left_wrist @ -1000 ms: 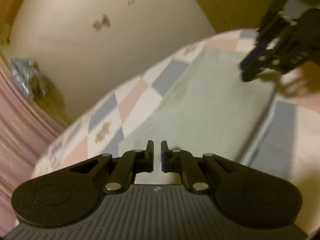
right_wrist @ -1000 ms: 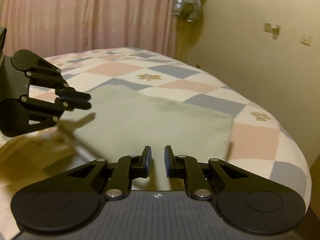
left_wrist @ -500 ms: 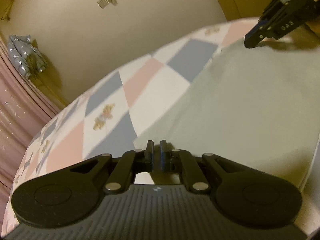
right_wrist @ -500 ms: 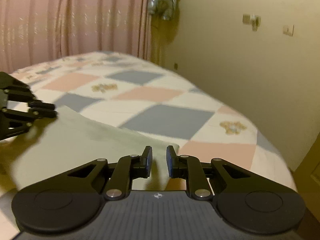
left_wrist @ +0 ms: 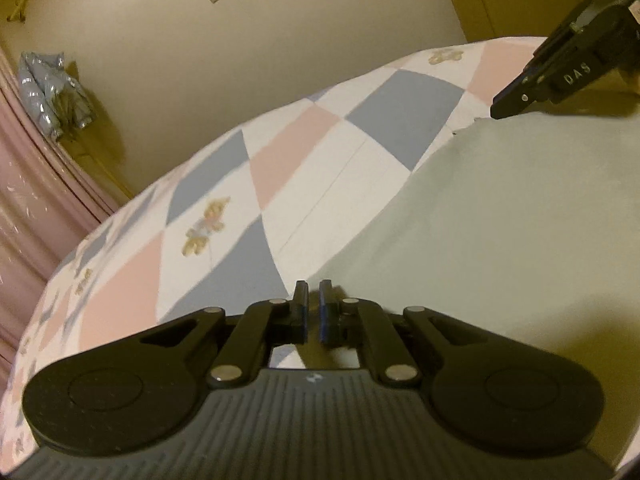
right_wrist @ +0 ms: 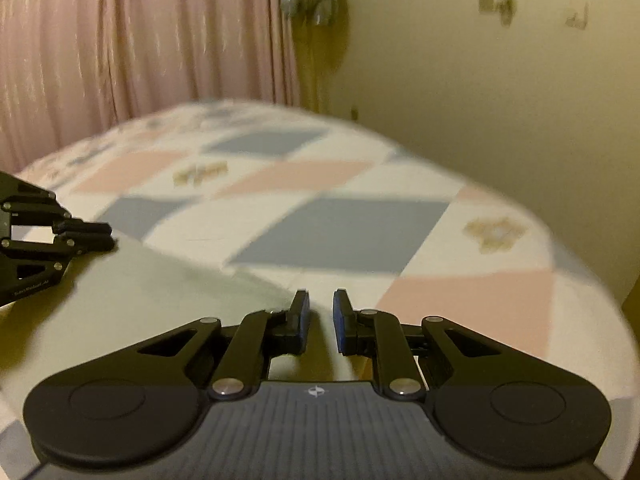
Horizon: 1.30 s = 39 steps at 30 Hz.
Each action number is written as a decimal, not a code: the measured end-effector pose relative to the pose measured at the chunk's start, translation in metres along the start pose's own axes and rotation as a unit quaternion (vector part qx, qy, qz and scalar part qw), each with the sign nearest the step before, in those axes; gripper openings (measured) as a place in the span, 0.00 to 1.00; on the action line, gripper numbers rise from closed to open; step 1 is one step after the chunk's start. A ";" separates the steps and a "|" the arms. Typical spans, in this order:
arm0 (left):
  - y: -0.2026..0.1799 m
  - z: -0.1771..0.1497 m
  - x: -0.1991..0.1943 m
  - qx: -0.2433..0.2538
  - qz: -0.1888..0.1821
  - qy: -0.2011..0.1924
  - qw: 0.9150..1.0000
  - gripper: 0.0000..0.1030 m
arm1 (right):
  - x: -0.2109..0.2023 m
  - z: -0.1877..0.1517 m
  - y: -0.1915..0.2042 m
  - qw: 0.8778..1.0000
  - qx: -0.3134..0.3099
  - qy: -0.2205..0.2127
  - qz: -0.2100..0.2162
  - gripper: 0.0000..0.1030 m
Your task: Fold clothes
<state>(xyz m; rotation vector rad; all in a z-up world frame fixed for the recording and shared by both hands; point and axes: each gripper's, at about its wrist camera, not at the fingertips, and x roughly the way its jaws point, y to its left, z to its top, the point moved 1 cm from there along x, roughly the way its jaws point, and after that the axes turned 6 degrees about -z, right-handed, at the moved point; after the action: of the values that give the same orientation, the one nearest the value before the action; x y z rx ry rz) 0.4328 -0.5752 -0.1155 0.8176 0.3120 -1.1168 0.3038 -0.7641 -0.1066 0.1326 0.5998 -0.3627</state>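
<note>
A pale green cloth [left_wrist: 500, 220] lies flat on the checked quilt [left_wrist: 304, 184]. My left gripper [left_wrist: 314, 286] sits low at the cloth's near-left corner, its blue-padded fingers a narrow gap apart with nothing seen between them. In the left wrist view my right gripper [left_wrist: 516, 100] hovers at the cloth's far corner. In the right wrist view my right gripper [right_wrist: 321, 294] stands slightly open at the corner of the cloth [right_wrist: 160, 292], nothing gripped. At the opposite corner my left gripper [right_wrist: 110, 236] touches down.
The quilt [right_wrist: 340, 232] covers a bed whose edge curves away close to a cream wall on the right. A pink curtain [right_wrist: 120, 40] hangs behind the bed. A shiny silver-blue garment [left_wrist: 52, 80] hangs in the corner.
Both grippers have moved outward over the cloth to two of its corners and dropped lower. The cloth has stayed flat. Finger gaps look about the same.
</note>
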 end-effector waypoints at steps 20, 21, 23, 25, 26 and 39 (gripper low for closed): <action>-0.047 -0.033 -0.098 -0.037 -0.010 -0.020 0.999 0.05 | -0.063 -0.037 0.066 0.997 -0.031 0.008 0.063 0.17; -0.050 -0.035 -0.101 -0.038 -0.011 -0.017 0.999 0.05 | -0.069 -0.037 0.065 0.998 -0.026 0.003 0.061 0.17; -0.061 -0.042 -0.104 -0.023 -0.004 -0.006 1.000 0.04 | -0.080 -0.044 0.067 0.998 -0.026 0.004 0.062 0.17; -0.068 -0.046 -0.109 -0.022 0.005 0.001 1.000 0.02 | -0.083 -0.056 0.070 0.997 -0.034 0.021 0.060 0.16; -0.070 -0.047 -0.113 -0.028 0.009 0.002 1.000 0.02 | -0.086 -0.060 0.069 0.997 -0.032 0.026 0.058 0.16; -0.098 -0.054 -0.201 -0.165 0.003 -0.026 0.986 0.88 | -0.175 -0.089 0.083 1.000 0.014 0.003 0.013 0.63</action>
<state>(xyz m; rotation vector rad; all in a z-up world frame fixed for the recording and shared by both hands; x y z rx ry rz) 0.2684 -0.4205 -0.0725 0.4948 0.4359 -1.0435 0.1539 -0.6153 -0.0775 0.1687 0.5990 -0.3463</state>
